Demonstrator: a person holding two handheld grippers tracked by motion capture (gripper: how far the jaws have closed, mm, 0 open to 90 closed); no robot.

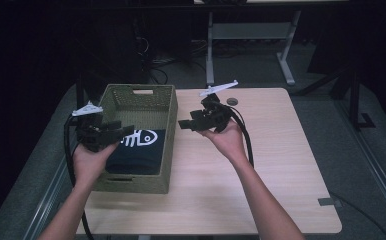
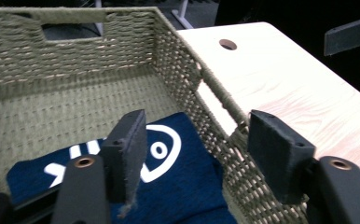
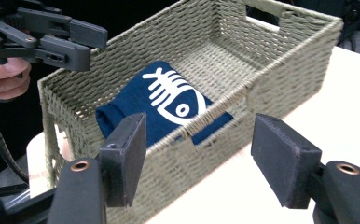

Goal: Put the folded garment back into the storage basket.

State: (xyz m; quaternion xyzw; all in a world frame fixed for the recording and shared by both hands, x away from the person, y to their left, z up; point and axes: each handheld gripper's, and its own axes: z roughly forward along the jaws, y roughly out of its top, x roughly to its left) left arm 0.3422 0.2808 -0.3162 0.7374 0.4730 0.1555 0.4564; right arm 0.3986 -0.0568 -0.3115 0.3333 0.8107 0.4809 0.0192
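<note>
Both claws — left [image 1: 123,131], right [image 1: 185,123] — gape empty; folded navy shirt [image 1: 136,150] with white fish-skeleton print, no readable writing, lies in basket [image 1: 168,145].

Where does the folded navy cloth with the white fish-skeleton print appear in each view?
High view: navy cloth left of centre, in the near end of the woven basket.
Left gripper view: bottom centre, behind the jaws.
Right gripper view: centre-left.
Shared landmark: the basket's handle slot.
</note>
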